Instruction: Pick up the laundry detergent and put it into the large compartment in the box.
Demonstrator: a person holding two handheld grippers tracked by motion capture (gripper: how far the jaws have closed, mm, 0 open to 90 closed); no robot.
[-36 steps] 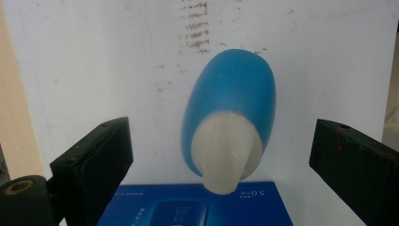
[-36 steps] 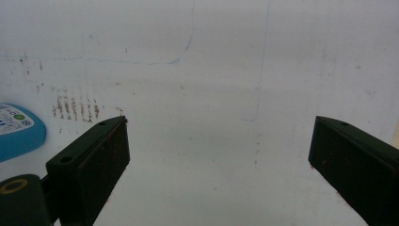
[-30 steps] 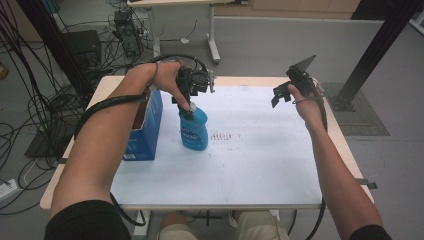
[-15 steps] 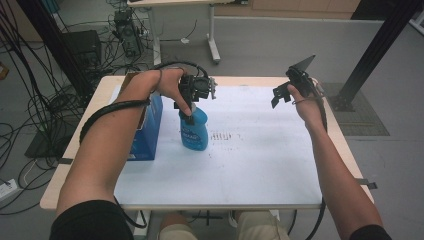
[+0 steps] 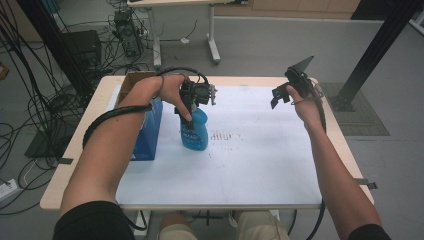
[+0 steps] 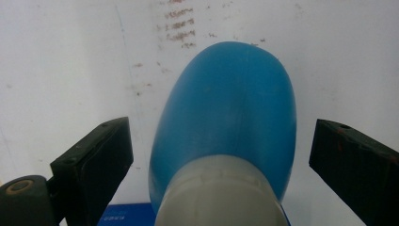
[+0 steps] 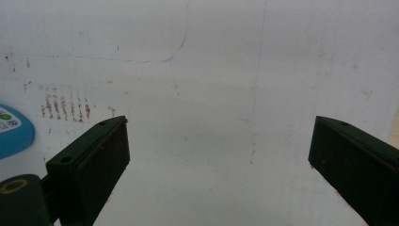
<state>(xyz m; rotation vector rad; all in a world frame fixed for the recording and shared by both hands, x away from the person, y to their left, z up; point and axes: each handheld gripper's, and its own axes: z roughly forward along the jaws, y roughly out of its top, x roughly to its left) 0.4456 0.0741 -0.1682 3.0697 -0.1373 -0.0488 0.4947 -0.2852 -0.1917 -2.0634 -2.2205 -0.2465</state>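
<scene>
Our left gripper (image 6: 221, 155) has its fingers (image 6: 94, 165) spread wide, one on each side of the blue bottle (image 6: 226, 122), with a clear gap on both sides, so they grip nothing. In the left gripper view we look straight down the bottle's long axis: its pale neck sits nearest us and its rounded blue body runs down to the worktop (image 6: 61, 70). From the high view the bottle (image 5: 194, 131) stands upright, neck up, on the white worktop (image 5: 270, 150), in its left half and just beside a blue box (image 5: 148, 135). Faint brown marks (image 5: 222, 135) lie just to its right. Our right gripper (image 5: 290, 86) hangs above the far right of the worktop, well apart from the bottle, fingers (image 7: 89, 165) wide open and holding nothing.
</scene>
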